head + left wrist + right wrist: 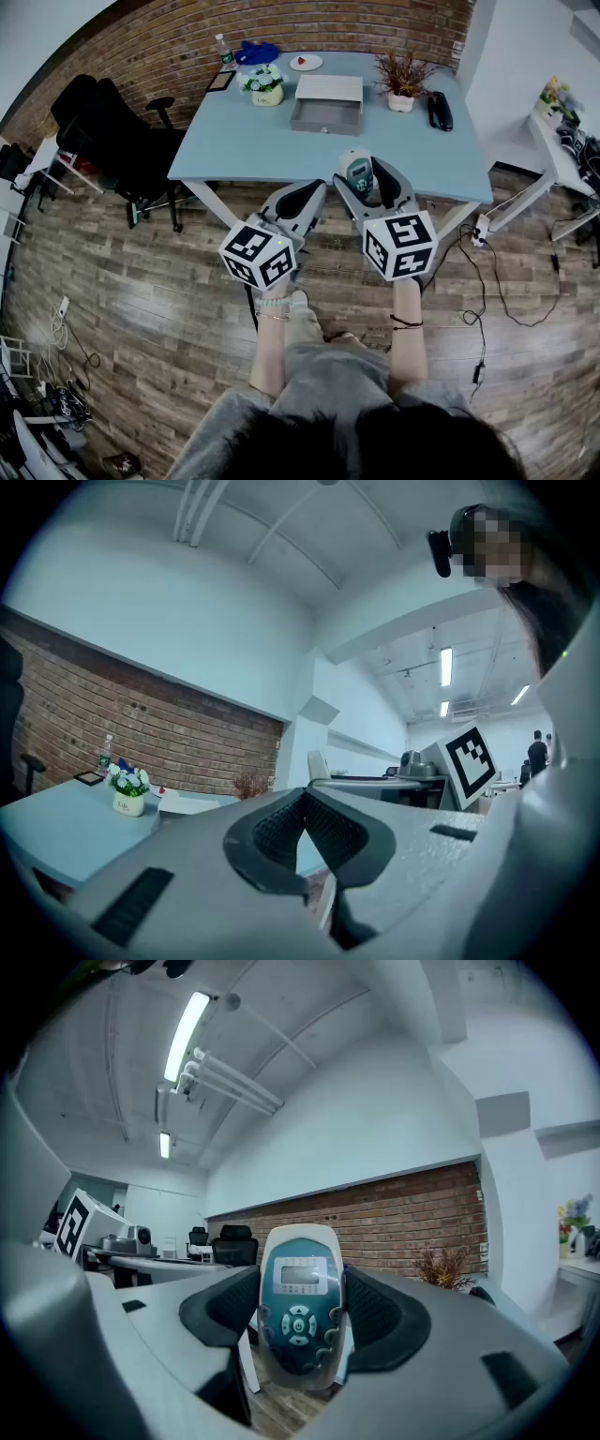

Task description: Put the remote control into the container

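Observation:
The remote control is white with a teal face and a small screen, and it stands upright between the jaws of my right gripper. In the right gripper view the pads press on both sides of the remote control, so my right gripper is shut on it. The container is a grey open drawer under a white top, at the middle of the light blue table, well beyond both grippers. My left gripper hangs beside the right one, in front of the table's near edge. Its jaws meet with nothing between them.
On the table stand a flower pot, a dried plant in a white pot, a black handset, a plate, a tablet and a bottle. Black office chairs stand at the left. Cables lie on the wooden floor.

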